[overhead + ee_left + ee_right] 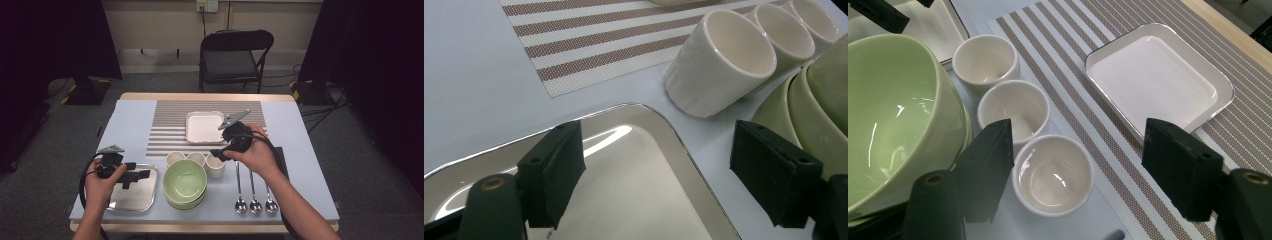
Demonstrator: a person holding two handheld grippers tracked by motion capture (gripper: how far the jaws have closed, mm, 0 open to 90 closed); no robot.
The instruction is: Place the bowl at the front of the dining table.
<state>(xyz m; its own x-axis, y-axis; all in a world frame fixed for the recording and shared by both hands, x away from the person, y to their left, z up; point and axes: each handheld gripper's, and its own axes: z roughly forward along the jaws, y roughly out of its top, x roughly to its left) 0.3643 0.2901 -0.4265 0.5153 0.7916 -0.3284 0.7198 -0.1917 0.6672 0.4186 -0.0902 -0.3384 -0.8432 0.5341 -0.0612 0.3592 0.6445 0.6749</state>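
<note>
Bench: we see its pale blue top carrying everything; we take the green bowls as our landmark.
Striped mat: it lies beyond the green bowls, toward the far edge.
Steel tray: just left of the green bowls, shiny and bare.
Green bowls: a nested stack near the front edge.
White square dish: on the striped mat, well beyond the green bowls.
Right gripper: we hold it beyond and right of the green bowls, over the nearest cup; its fingers stand spread wide, pinching nothing, the cup lying below and between them.
Left gripper: we hold it left of the green bowls, over the steel tray; its fingers stand spread apart with nothing between them.
Three white cups: in a row just behind the green bowls; the right-hand cup sits under the right gripper, untouched as far as we can tell.
Three spoons: side by side, right of the green bowls, bowls-end toward us.
</note>
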